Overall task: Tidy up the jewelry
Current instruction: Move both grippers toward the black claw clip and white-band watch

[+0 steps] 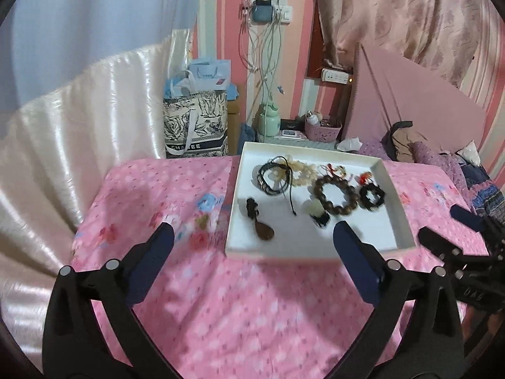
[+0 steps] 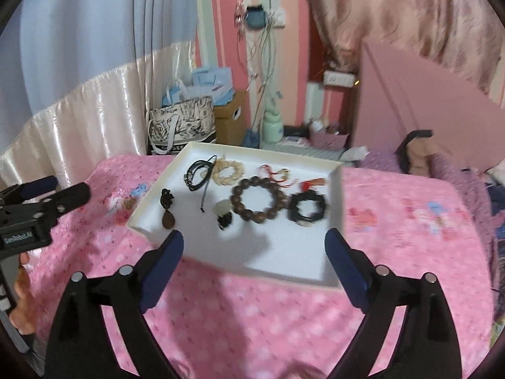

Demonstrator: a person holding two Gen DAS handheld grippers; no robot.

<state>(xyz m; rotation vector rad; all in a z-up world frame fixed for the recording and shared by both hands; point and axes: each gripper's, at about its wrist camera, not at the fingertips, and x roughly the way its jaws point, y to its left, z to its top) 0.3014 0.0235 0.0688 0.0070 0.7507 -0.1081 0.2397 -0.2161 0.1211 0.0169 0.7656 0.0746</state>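
Both grippers, left [image 1: 252, 240] and right [image 2: 254, 248], hang spread and empty before the tray [image 1: 315, 246] holding all visible jewelry, e.g. bead bracelet [image 2: 256, 202]; task seemingly complete, else regrasp tray.

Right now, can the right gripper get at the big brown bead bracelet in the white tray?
Probably yes. The right gripper is open and empty, the brown bead bracelet lies uncovered ahead of it in the white tray, and only the low near rim lies between.
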